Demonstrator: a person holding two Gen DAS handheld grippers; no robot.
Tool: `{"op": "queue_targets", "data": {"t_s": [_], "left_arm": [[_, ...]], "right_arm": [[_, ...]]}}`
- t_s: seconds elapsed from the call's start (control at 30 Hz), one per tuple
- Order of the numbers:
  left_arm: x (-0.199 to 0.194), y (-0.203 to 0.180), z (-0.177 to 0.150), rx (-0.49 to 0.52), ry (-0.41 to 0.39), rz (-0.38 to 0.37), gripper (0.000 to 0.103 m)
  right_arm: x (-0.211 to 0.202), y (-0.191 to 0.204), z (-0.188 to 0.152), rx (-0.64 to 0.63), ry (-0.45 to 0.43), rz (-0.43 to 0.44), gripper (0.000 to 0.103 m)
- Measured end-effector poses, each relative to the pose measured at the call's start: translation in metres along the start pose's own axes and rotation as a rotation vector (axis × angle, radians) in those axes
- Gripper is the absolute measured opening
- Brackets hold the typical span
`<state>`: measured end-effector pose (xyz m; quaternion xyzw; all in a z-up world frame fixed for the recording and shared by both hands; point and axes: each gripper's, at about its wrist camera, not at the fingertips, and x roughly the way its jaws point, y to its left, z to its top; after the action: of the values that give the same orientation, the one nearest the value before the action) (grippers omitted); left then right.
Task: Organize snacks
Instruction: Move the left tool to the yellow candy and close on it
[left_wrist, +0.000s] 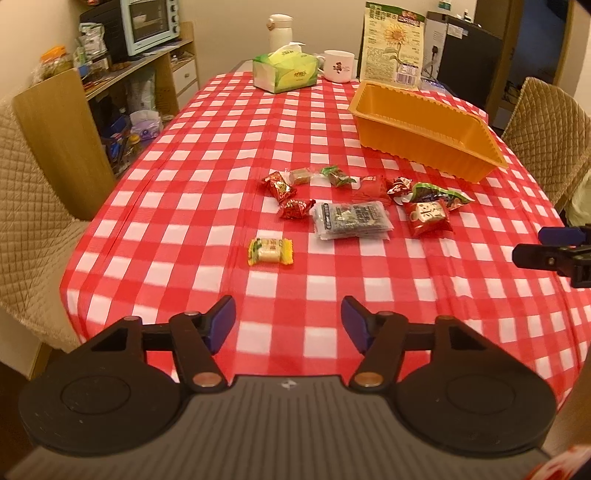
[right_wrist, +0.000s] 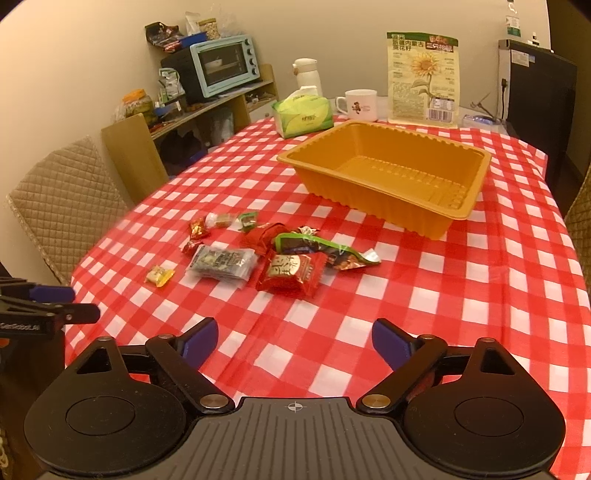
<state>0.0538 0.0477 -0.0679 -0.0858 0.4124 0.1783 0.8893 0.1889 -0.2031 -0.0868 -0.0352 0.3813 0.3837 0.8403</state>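
Snacks (right_wrist: 258, 254) lie in a loose cluster mid-table on the red-white checked tablecloth (left_wrist: 207, 173), none in the orange tray (right_wrist: 388, 173) yet. Tray sits behind the cluster toward the far right, apart from it, a bare strip of cloth between. Yellow-wrapped candy (left_wrist: 270, 252) lies alone, nearest the near left side, apart from the rest. Clear grey packet (left_wrist: 351, 220) in the middle, just beside the big red packet (right_wrist: 291, 273); green-edged wrapper (right_wrist: 332, 251) behind that, overlapping. Small red candies (left_wrist: 280, 186) at the cluster's far left.

Left gripper (left_wrist: 288, 319) above bare cloth near the front edge, fingers moderately apart, nothing between them. Right gripper (right_wrist: 293, 341) likewise over bare cloth, fingers wide, nothing held. Open cloth ahead of both up to the cluster.

Far end crowded: tissue box (left_wrist: 284, 72), white mug (left_wrist: 338, 66), sunflower seed bag (right_wrist: 423, 77) upright, white bottle (right_wrist: 308, 75). Quilted chairs (right_wrist: 62, 192) flank the table; shelf with toaster oven (right_wrist: 221, 64) on the left.
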Motion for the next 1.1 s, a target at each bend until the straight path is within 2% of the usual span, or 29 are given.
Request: {"op": "queue_targets", "data": {"t_s": [0.17, 0.57, 0.97, 1.03, 1.1], "left_arm": [[0.033, 0.010, 0.015, 0.064, 0.020, -0.040, 0.046], [0.092, 0.027, 0.030, 0.248, 0.084, -0.072, 0.039], [0.115, 0.023, 0.043, 0.329, 0.089, -0.111, 0.039], [0.118, 0.022, 0.045, 0.331, 0.088, -0.123, 0.037], [0.119, 0.022, 0.047, 0.320, 0.096, -0.145, 0.028]], "right_arm": [[0.009, -0.002, 0.006, 0.043, 0.006, -0.029, 0.087], [0.032, -0.008, 0.017, 0.133, 0.031, -0.107, 0.087], [0.046, -0.013, 0.021, 0.170, 0.049, -0.136, 0.087], [0.048, -0.013, 0.021, 0.172, 0.052, -0.137, 0.087], [0.050, -0.012, 0.021, 0.174, 0.055, -0.135, 0.087]]}}
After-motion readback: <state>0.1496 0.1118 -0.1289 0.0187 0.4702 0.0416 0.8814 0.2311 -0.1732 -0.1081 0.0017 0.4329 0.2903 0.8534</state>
